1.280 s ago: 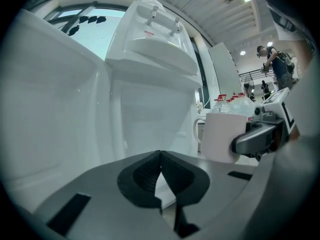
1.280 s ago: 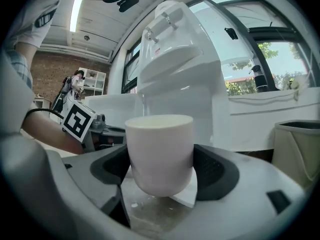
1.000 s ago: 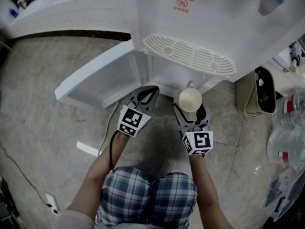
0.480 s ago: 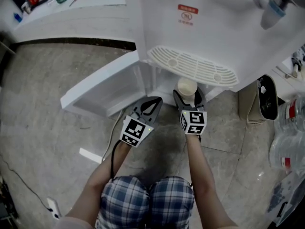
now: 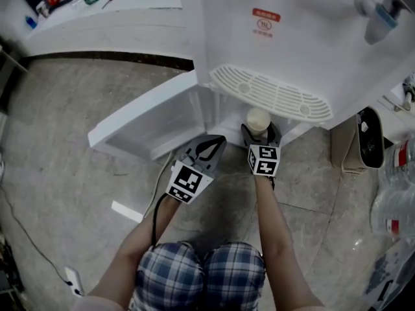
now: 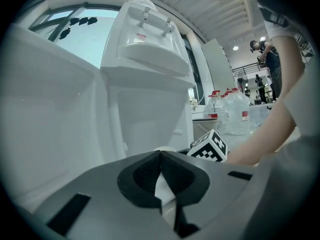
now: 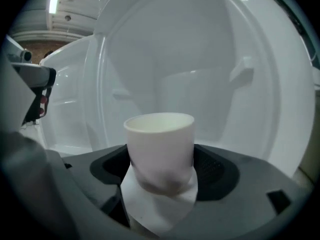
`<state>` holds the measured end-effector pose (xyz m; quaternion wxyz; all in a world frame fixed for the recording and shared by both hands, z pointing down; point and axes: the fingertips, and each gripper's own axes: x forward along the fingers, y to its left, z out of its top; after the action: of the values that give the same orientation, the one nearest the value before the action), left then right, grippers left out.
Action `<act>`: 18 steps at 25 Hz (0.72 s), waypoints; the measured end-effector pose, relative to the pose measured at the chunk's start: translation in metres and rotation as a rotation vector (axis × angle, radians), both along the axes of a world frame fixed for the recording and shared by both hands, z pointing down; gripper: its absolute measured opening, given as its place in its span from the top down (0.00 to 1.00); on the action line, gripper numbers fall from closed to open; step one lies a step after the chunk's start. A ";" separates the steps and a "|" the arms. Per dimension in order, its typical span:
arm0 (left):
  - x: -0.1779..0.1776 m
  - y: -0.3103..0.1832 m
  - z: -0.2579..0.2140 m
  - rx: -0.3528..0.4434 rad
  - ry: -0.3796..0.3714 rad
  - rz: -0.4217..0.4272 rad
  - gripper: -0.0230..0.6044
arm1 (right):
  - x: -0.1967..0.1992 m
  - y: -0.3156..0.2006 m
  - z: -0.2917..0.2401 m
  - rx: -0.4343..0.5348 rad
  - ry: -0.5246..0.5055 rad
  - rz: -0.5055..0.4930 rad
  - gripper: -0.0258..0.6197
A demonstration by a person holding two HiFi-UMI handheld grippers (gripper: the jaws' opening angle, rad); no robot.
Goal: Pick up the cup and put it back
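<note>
A white paper cup (image 5: 258, 120) stands upright between the jaws of my right gripper (image 5: 259, 129), which is shut on its lower half. In the right gripper view the cup (image 7: 160, 144) fills the middle, squeezed a little where the right gripper (image 7: 162, 173) presses it. Behind it lies the white inside of the dispenser's lower compartment (image 7: 210, 69). The cup hangs just under the drip tray (image 5: 272, 92) of the white water dispenser (image 5: 292, 31). My left gripper (image 5: 216, 142) is to the left, shut and holding nothing. In its own view the left gripper (image 6: 161, 158) shows jaws meeting.
The compartment's white door (image 5: 149, 118) stands open to the left. A brown bin (image 5: 360, 138) and large water bottles (image 5: 395, 193) are at the right. A black cable (image 5: 155, 193), a white strip (image 5: 126, 210) and a power strip (image 5: 71, 277) lie on the stone floor.
My right gripper has carried the cup forward and down, from in front of the knees to just under the drip tray. The left gripper has stayed in place.
</note>
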<state>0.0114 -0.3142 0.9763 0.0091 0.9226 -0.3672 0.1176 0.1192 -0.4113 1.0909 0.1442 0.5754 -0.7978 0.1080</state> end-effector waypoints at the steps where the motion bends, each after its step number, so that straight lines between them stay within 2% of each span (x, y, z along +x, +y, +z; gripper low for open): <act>1: 0.000 0.000 0.000 0.001 0.000 0.000 0.92 | 0.000 0.001 0.001 0.000 -0.010 -0.002 0.33; 4: -0.001 0.000 0.000 -0.004 0.003 -0.004 0.92 | 0.000 0.001 -0.003 -0.002 -0.057 0.001 0.32; 7: 0.000 0.002 0.001 -0.007 0.004 -0.004 0.92 | 0.000 0.004 -0.010 0.017 -0.102 0.011 0.24; 18: 0.001 0.002 -0.007 0.004 0.017 -0.020 0.92 | -0.012 0.042 -0.048 0.095 -0.115 -0.030 0.21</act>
<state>0.0121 -0.3117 0.9688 0.0116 0.9199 -0.3766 0.1090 0.1075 -0.3693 1.0428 0.0723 0.5624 -0.8175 0.1007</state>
